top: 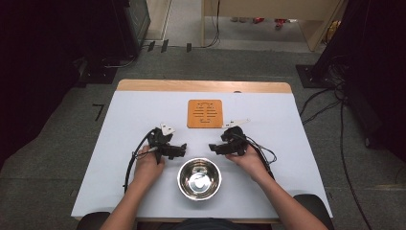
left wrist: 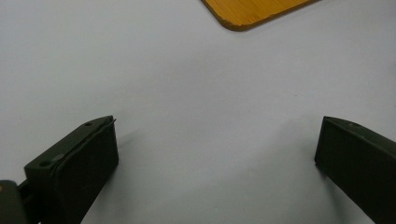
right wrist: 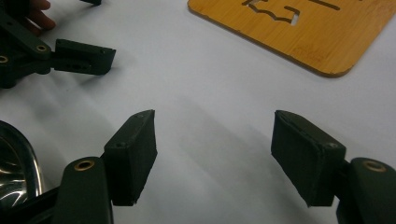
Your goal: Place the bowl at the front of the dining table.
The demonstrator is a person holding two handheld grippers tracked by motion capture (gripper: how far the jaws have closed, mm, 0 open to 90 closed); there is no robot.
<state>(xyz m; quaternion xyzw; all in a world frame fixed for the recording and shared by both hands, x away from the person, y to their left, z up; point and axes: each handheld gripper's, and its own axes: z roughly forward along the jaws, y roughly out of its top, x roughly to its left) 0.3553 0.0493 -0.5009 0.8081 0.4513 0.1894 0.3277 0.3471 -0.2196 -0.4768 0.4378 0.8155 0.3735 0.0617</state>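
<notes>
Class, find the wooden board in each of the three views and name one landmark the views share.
High view: the board lies centre, beyond both tools and the bowl.
Left gripper view: one rounded corner at the top edge.
Right gripper view: top right, cut-outs showing.
Shared landmark: the white table, which carries the board in all three.

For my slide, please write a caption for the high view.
Two open claws, left and right, rest beside a steel bowl, a wooden mat behind.

Between my two grippers only the steel bowl (top: 199, 178) near the table's near edge blocks passage; the bamboo trivet (top: 205, 113) lies beyond.
</notes>
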